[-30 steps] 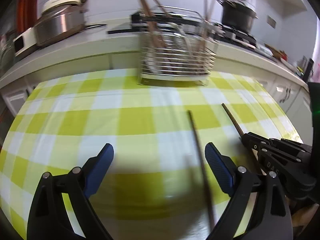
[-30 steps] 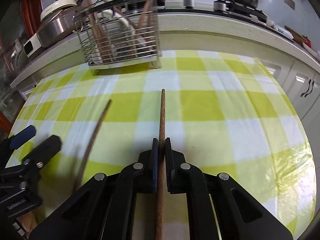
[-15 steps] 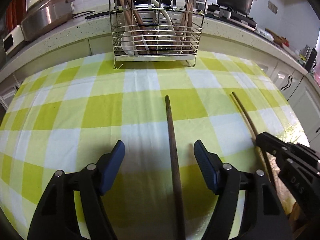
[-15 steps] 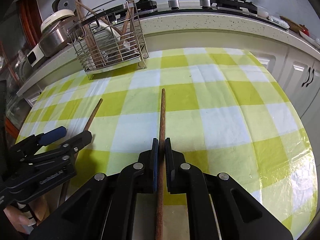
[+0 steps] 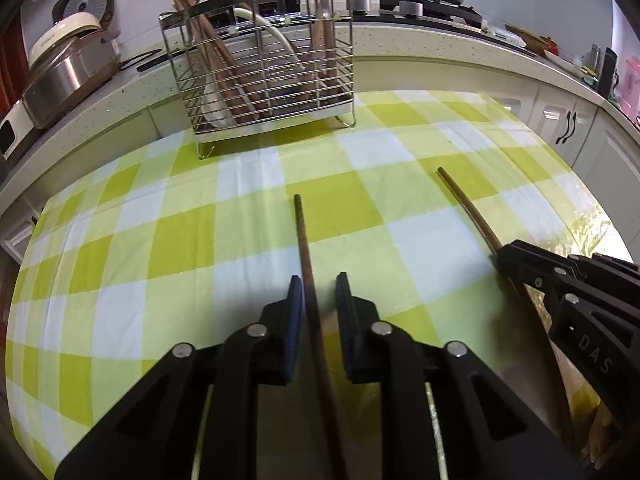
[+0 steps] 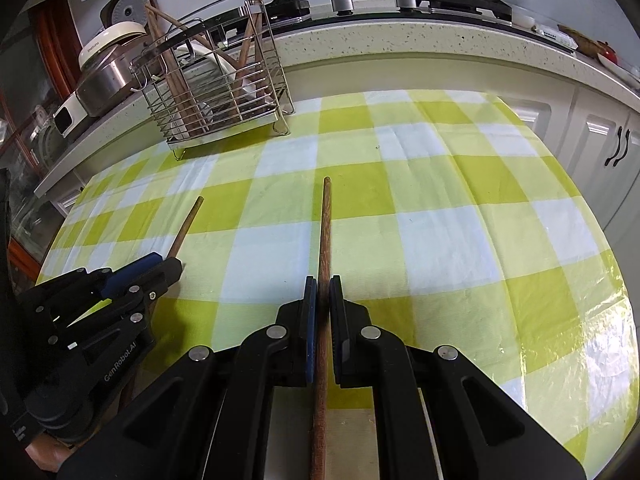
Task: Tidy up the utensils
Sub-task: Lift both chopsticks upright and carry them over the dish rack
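Both grippers point down at a table under a green-and-white checked cloth (image 5: pixel 224 240). Left gripper (image 5: pixel 318 286): jaws have just been closing around a dark wooden chopstick (image 5: pixel 301 232); the left pad is close against it, while a gap shows on the right, so contact is not complete. Right gripper (image 6: pixel 323 288): jaws clamped on a second wooden chopstick (image 6: pixel 325 224). Both chopsticks point toward a wire utensil rack (image 5: pixel 264 72) at the cloth's far edge, which holds more chopsticks and a white ladle.
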`<state>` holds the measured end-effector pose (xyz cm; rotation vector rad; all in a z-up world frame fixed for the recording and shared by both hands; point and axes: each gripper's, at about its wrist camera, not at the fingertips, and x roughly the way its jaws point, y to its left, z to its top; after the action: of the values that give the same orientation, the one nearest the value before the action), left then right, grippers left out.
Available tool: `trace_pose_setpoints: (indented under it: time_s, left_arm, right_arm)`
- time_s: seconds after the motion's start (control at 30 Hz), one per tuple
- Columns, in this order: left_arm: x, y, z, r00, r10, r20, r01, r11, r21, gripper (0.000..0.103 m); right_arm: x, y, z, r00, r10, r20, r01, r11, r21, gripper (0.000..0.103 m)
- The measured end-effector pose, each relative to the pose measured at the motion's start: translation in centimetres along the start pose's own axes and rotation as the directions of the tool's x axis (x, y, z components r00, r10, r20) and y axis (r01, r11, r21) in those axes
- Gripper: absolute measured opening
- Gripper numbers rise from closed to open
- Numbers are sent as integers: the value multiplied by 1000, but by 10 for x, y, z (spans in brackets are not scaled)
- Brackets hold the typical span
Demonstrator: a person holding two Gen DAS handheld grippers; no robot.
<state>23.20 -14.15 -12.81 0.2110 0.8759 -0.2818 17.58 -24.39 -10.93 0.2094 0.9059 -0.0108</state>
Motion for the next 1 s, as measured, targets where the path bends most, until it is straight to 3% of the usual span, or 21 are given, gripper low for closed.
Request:
trace_pose_setpoints:
  time_s: [0.1, 0.47, 0.7, 0.8, 1.0]
  left_arm:
    - [0, 7, 0, 1000, -15, -1, 15, 999, -32, 6]
    - [-6, 33, -11, 997, -70, 6, 71, 994, -82, 6]
    - [-9, 54, -17, 998, -63, 4, 63, 993, -99, 8]
    - [-10, 55, -17, 998, -61, 4, 61, 993, -99, 8]
    - [-10, 55, -17, 997, -72, 7, 72, 991, -110, 6]
  right_arm:
    - [0, 1, 0, 1000, -7, -1, 7, 1000, -6, 7]
    - [3, 8, 2, 999, -40, -7, 39, 998, -56, 8]
    - [9, 19, 8, 997, -78, -16, 75, 991, -114, 10]
    - [12, 24, 11, 996, -84, -30, 79, 986, -146, 16]
    - [15, 26, 13, 996, -89, -19, 84, 983, -163, 16]
